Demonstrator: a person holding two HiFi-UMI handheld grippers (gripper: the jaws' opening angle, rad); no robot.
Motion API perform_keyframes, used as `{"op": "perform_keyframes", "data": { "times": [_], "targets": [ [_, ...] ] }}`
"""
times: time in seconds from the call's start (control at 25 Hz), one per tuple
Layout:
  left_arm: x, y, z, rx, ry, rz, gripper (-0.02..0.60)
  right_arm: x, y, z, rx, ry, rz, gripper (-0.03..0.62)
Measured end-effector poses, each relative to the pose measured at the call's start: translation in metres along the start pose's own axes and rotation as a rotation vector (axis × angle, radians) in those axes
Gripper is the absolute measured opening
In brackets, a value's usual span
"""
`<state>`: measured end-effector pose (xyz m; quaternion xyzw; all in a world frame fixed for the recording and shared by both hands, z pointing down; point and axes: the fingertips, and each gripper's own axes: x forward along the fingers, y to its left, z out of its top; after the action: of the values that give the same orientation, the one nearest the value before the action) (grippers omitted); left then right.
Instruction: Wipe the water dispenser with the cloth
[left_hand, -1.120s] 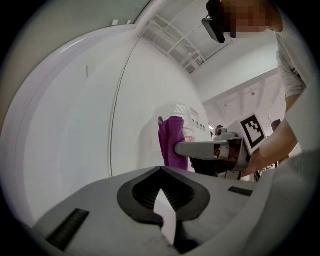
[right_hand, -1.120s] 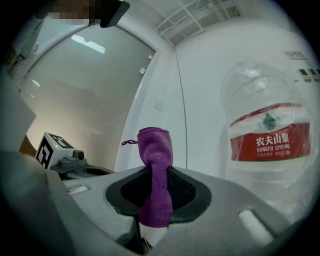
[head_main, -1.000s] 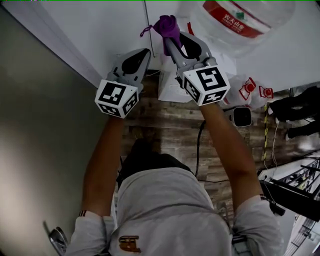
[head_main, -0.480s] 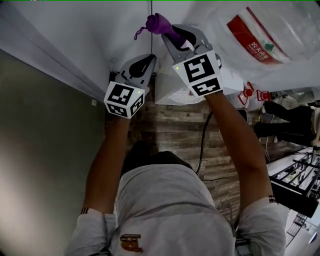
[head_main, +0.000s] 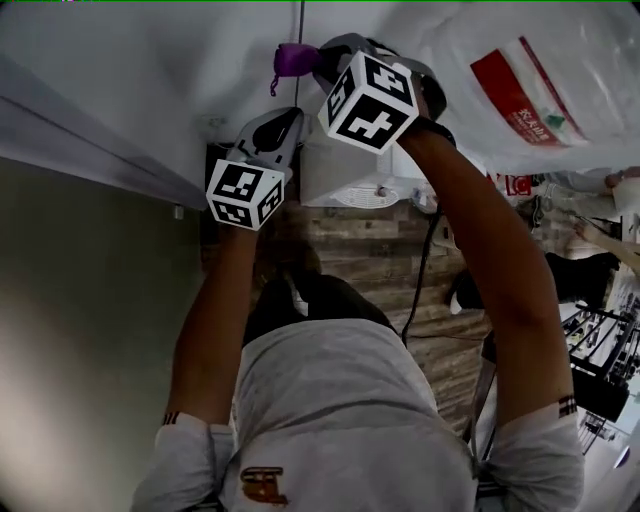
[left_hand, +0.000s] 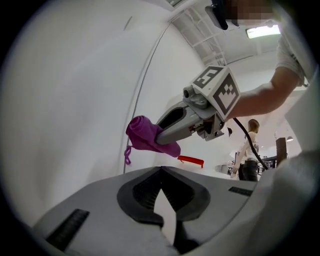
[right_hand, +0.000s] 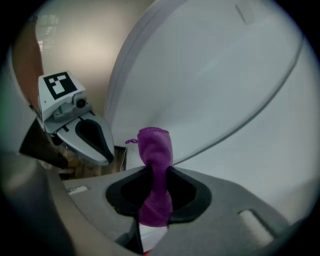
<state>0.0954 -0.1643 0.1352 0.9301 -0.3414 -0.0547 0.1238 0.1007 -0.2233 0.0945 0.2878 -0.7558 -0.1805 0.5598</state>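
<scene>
right claw is clamped on the purple cloth, which is held up above the water dispenser by a white panel; contact cannot be told. left claw is closed, nothing gripped.

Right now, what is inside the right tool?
The purple cloth, pinched between the jaws of the right tool. The cloth covers whatever lies deeper.
</scene>
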Motion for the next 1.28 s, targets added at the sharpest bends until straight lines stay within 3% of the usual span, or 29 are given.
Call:
{"op": "perform_keyframes", "data": {
  "times": [0.48, 0.68, 0.92, 1.28],
  "targets": [
    [0.019, 0.004, -0.042, -0.092, -0.019, -0.018, -0.002, 0.069, 0.011, -0.058, -0.366, 0.448, 0.279, 0.092],
    [0.029, 0.005, -0.066, -0.144, -0.011, -0.034, -0.002, 0.087, -0.001, -0.100, -0.406, 0.599, 0.342, 0.092],
    [0.042, 0.005, -0.089, -0.170, 0.004, -0.059, -0.002, 0.095, -0.018, -0.120, -0.392, 0.731, 0.367, 0.092],
    [0.058, -0.004, -0.102, -0.187, 0.000, -0.085, -0.002, 0.113, -0.011, -0.126, -0.457, 0.824, 0.425, 0.092]
  ]
}}
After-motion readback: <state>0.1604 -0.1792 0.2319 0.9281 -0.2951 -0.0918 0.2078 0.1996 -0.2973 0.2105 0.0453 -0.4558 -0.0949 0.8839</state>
